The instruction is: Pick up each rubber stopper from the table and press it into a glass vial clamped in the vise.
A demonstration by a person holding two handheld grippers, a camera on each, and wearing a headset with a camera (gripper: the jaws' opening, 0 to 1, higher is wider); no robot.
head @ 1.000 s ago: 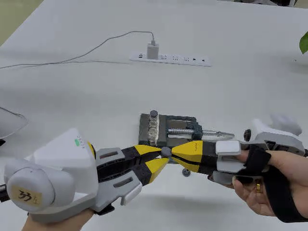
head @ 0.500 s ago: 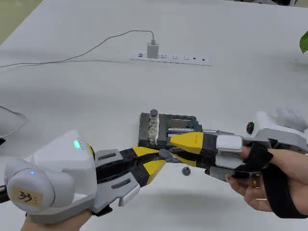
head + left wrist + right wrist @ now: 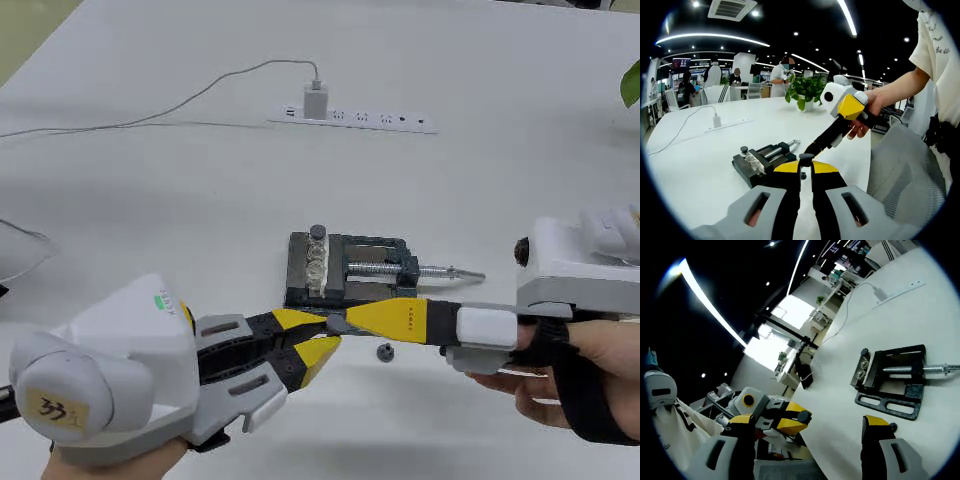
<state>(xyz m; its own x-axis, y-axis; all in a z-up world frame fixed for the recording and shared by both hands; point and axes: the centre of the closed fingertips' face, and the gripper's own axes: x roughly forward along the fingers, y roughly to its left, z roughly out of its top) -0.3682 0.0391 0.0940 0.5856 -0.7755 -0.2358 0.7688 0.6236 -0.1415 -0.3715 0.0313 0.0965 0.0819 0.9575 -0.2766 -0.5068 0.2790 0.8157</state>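
Note:
My left gripper (image 3: pixel 318 333) is shut on a small grey rubber stopper (image 3: pixel 336 322) (image 3: pixel 806 159), held at the very tips of its yellow jaws. My right gripper (image 3: pixel 352 322) reaches in from the right, open, its jaws spread wide in the right gripper view (image 3: pixel 809 427). One jaw tip lies right beside the held stopper (image 3: pixel 803 416). Just behind stands the black vise (image 3: pixel 365 272) (image 3: pixel 892 375) with glass vials (image 3: pixel 317 262) clamped in a row. The far vial wears a grey stopper (image 3: pixel 318 233). A loose stopper (image 3: pixel 385 352) lies on the table in front of the vise.
A white power strip (image 3: pixel 360 122) with a plugged charger and cable lies at the back of the white table (image 3: pixel 150 200). The vise screw (image 3: pixel 445 271) sticks out to the right. A green leaf (image 3: pixel 630 88) shows at the right edge.
The right gripper, shut on the stopper together with the left one a second ago, has opened, rolled and drawn slightly right. The stopper stays in the left gripper's tips.

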